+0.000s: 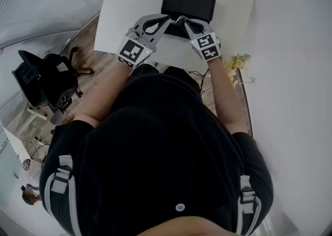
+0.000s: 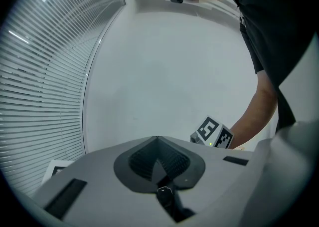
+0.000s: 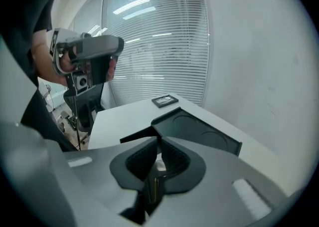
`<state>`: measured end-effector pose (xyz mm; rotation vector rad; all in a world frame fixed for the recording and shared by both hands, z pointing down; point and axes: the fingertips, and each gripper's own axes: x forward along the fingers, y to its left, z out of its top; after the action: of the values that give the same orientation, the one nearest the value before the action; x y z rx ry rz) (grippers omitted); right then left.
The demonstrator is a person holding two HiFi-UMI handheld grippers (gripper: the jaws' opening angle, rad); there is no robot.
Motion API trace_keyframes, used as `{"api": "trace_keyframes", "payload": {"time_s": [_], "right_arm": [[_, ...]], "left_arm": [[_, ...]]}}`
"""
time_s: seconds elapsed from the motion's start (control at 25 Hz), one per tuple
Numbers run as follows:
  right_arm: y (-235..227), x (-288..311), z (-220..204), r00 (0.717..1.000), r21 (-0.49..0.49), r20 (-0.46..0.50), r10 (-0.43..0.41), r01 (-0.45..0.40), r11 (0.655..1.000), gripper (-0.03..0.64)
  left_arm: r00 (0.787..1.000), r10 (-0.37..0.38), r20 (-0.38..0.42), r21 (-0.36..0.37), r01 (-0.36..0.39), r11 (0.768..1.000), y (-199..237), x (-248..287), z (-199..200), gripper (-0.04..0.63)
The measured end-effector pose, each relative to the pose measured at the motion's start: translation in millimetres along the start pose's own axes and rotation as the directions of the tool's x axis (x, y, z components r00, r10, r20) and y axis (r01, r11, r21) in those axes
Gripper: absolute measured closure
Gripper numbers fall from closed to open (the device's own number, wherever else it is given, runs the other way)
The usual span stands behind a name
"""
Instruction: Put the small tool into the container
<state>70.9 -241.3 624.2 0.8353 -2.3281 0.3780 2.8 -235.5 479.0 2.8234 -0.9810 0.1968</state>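
1. Left gripper [image 2: 158, 140]: jaws pressed together, nothing between them. Aimed up at bare wall.
2. Right gripper [image 3: 159, 140]: jaws together too. Pale patch in the pad gap could be tool or table; cannot tell.
3. Small tool: not made out in any view.
4. Shallow black plastic container [image 3: 199, 130] on white table [image 3: 124, 116], just ahead of and below right gripper, long axis crosswise. Right looks better placed.
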Motion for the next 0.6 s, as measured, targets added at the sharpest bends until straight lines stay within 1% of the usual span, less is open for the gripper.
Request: {"api": "trace_keyframes", "payload": {"time_s": [0.2,0.32,0.6], "right_arm": [[1.8,-31.5,34.3,0.995,0.027,0.098,-0.019,0.016,1.000,0.578],[5.5,-51.7,56.0,0.987,0.045,0.158,-0.023,0.016,0.999,0.578],[11.7,-100.8,97.2,0.956,0.065,0.289,-0.044,0.026,0.998,0.568]], "left_arm": [[1.000,-0.009,-0.023,0.010,0.009,1.000,-3.5,4.0,0.9,0.588],[1.000,-0.025,-0.019,0.011,0.025,1.000,-8.2,5.3,6.2,0.588],[0.999,-0.046,0.016,0.014,0.046,0.999,-15.0,6.0,28.4,0.588]]}}
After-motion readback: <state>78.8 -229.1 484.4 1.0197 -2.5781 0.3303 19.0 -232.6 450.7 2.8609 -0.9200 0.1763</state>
